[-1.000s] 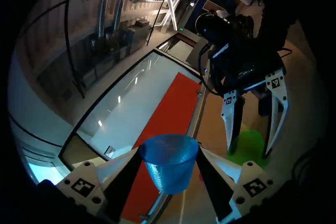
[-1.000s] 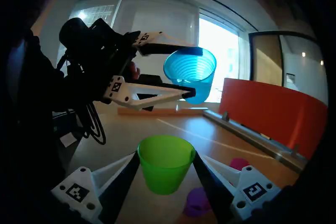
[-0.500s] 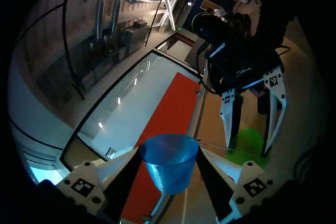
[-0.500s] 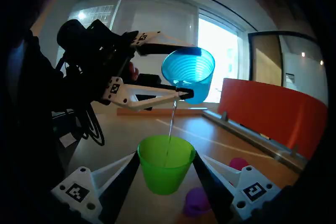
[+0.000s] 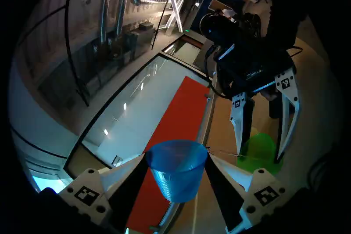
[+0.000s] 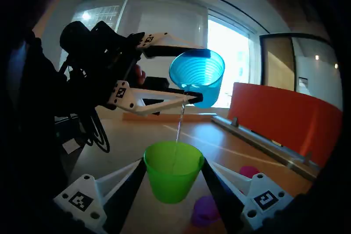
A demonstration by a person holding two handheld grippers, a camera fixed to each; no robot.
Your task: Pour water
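Left tool (image 6: 202,75) clamps the tilted blue cup (image 6: 195,69) above the counter (image 6: 131,142). A thin stream (image 6: 179,125) falls into the green cup (image 6: 172,183), gripped by the right tool (image 6: 173,162). Cups look light, thin plastic (probably squashable): hold mid-wall, gently.

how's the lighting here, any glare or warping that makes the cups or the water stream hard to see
Right gripper view: the bright window backlights the translucent blue plastic cup, the thin water stream is faint but traceable, the green plastic cup is evenly lit. Left gripper view: dim, fisheye bows the black-framed glass pane.
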